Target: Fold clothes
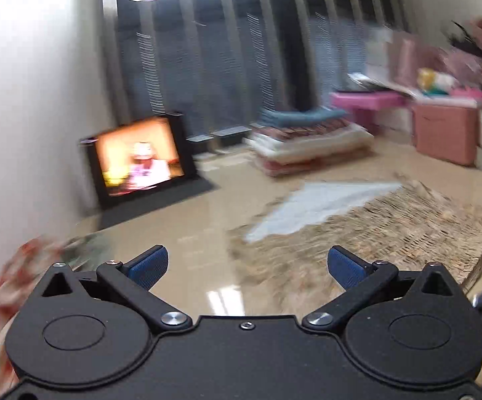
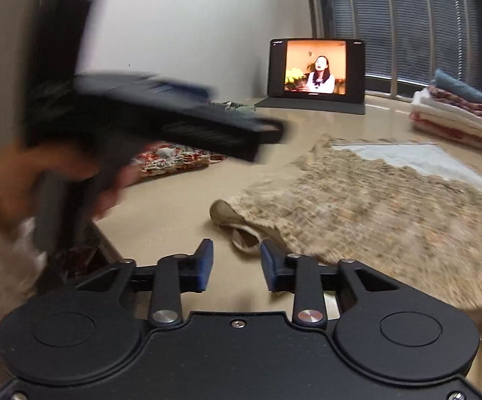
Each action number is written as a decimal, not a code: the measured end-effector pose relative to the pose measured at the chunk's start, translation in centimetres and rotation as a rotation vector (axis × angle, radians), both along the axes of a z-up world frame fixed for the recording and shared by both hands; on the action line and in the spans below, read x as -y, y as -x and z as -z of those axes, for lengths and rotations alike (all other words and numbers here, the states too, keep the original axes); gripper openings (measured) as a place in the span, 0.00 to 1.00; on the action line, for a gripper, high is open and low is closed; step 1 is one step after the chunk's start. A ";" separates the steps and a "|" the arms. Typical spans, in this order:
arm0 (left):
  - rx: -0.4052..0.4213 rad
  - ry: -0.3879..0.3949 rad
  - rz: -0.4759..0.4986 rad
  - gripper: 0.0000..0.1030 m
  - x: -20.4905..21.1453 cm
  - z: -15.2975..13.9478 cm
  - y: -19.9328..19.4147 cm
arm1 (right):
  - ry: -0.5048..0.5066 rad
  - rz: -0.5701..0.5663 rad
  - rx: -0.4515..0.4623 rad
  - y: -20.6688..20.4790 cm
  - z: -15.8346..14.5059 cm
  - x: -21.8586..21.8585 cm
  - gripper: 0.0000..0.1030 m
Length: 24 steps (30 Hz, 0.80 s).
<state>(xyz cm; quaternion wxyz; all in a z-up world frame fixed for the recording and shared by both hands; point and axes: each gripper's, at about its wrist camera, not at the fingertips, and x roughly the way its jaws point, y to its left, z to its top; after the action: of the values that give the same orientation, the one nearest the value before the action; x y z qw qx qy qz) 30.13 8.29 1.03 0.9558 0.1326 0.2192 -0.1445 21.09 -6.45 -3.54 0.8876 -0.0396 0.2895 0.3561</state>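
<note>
A: Left wrist view, starting far left — what's there?
B: A floral cloth (image 1: 14, 286), blurred, at the near left edge. Then a tablet (image 1: 139, 156) propped against the wall, screen lit. The left gripper (image 1: 247, 268) has its jaws spread wide, nothing between the blue pads (image 1: 149, 266).
A: And the garment?
B: The beige garment (image 1: 374, 233) lies flat on the floor, right of the gripper and just ahead of it, not touched. A pale sheet (image 1: 317, 206) shows at its far edge; which lies on top I cannot tell. A stack of folded cloths (image 1: 307, 140) sits farther back, with pink boxes (image 1: 440, 130) far right.
A: Right wrist view?
B: The left gripper (image 2: 250, 133) is at the left, blurred, held in a hand (image 2: 24, 173). The right gripper (image 2: 236, 263) is parted a little — gripping nothing. The garment's near left corner (image 2: 237, 230) lies just beyond its tips.
</note>
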 end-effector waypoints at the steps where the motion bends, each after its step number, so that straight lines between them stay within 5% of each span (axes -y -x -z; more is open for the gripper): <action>1: -0.045 -0.004 0.033 1.00 0.3 0.2 -1.4 | 0.003 0.001 -0.006 -0.3 0.0 -0.3 0.26; 5: -0.181 -0.031 0.132 0.97 0.9 1.5 -4.9 | 0.043 -0.004 0.007 -0.3 0.2 -0.8 0.24; 12: -0.234 -0.090 0.198 0.95 0.6 3.6 -5.7 | 0.179 -0.146 0.080 -1.1 -0.6 -2.2 0.21; 18: -0.236 -0.061 0.137 1.00 0.0 4.1 -6.4 | 0.330 -0.275 0.094 -2.4 -0.3 -4.7 0.16; 24: -0.247 0.021 0.096 1.00 -0.9 3.7 -8.0 | 0.365 -0.305 0.012 -3.8 -0.1 -5.5 0.14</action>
<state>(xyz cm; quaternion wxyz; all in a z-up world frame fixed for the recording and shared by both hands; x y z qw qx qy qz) 38.17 9.22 -2.68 0.9148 0.1141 0.3272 -0.2075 24.88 -1.00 -3.47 0.8034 -0.2448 0.3345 0.4276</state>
